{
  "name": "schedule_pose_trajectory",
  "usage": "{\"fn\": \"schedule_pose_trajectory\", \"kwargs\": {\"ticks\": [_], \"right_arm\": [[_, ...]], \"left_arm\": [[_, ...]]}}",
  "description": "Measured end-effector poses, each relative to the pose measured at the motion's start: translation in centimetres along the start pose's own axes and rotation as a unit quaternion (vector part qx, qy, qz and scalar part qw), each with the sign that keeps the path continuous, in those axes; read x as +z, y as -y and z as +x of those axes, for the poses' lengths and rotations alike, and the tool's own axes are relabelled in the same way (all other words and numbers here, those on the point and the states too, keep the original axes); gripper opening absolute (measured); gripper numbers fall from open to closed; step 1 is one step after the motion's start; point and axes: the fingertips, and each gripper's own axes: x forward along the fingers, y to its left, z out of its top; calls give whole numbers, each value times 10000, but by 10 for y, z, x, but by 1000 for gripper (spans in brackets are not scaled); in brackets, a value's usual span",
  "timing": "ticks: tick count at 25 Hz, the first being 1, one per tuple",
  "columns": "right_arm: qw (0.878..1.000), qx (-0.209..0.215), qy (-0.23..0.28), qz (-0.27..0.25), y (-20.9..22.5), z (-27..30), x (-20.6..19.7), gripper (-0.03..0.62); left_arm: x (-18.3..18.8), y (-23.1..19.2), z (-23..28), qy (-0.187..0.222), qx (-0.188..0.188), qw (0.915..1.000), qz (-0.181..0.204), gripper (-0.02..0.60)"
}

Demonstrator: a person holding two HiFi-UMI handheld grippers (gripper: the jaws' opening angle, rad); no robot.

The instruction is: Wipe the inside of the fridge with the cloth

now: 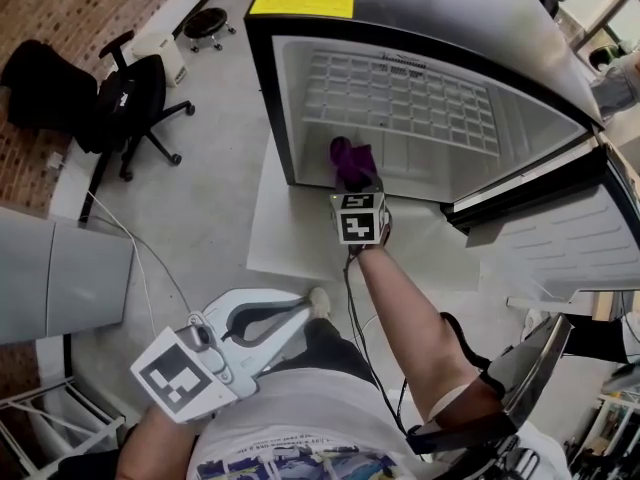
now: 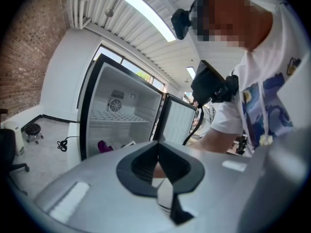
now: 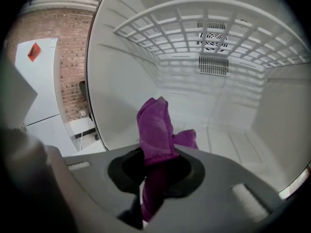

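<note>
Right gripper [image 3: 154, 181] jaws clamp a crumpled purple cloth [image 3: 155, 127] inside the open white-lined fridge [image 3: 243, 110]; left gripper [image 2: 160, 178] jaws sit together, empty.

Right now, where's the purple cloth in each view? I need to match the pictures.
Head view: purple cloth at the lower edge of the open fridge, just above the right gripper.
Left gripper view: cloth small, low left inside the fridge.
Right gripper view: cloth at centre, clamped in that gripper.
Shared landmark: the white wire shelf.
</note>
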Motion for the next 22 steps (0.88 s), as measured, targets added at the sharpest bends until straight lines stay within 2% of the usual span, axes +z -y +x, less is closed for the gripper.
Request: {"fn": "schedule_pose_trajectory", "kwargs": {"ticks": [7,13,17,22], "right_arm": [[9975,620,189,293,-43,10,11,54],[9926,995,267,639,-59,14,12,54],[9838,1331,261,1171,-73,14,16,54],[9726,1423,182,1827,-77,12,16,54]], "left_arm": [[-1,-4,-11,45,178,9998,-30,6],[-1,-7,-22,120,338,9993,-86,6],[-2,-8,-27,152,362,9992,-110,6],[-1,-8,-32,202,343,9992,-105,6]]}}
